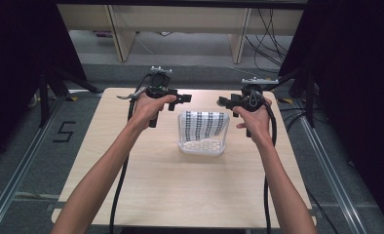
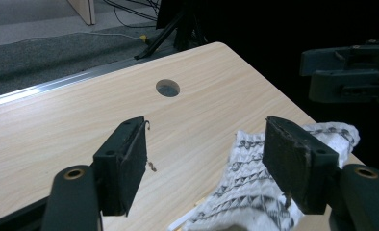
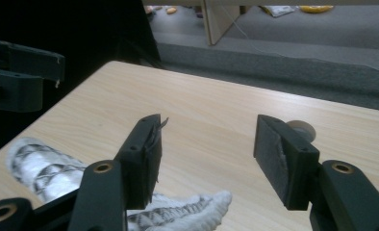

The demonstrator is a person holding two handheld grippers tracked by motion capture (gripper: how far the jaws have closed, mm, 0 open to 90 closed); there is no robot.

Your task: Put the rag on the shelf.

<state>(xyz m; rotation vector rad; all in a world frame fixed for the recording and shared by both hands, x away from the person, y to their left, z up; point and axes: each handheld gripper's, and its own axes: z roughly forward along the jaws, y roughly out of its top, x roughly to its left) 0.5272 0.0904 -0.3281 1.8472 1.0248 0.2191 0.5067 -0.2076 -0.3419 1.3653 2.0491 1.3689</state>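
A black-and-white patterned cloth (image 1: 203, 124) lies in a clear plastic tub (image 1: 202, 147) at the middle of the table, draped over the tub's far rim. My left gripper (image 1: 182, 98) hovers just beyond the tub's far left corner, jaws pointing right, open and empty. My right gripper (image 1: 223, 101) hovers off the far right corner, jaws pointing left, also open and empty. In the left gripper view the cloth (image 2: 245, 192) lies below and behind the right jaw of the left gripper (image 2: 204, 159). In the right gripper view the cloth (image 3: 43, 166) lies low left of the right gripper (image 3: 207, 154).
The light wooden table (image 1: 146, 165) has a round cable hole (image 2: 168, 88) near its far edge. Beyond it are grey carpet, wooden furniture legs (image 1: 122, 34) and loose cables (image 1: 270, 39). Dark curtains flank both sides. Metal floor rails (image 1: 14, 180) run along the table.
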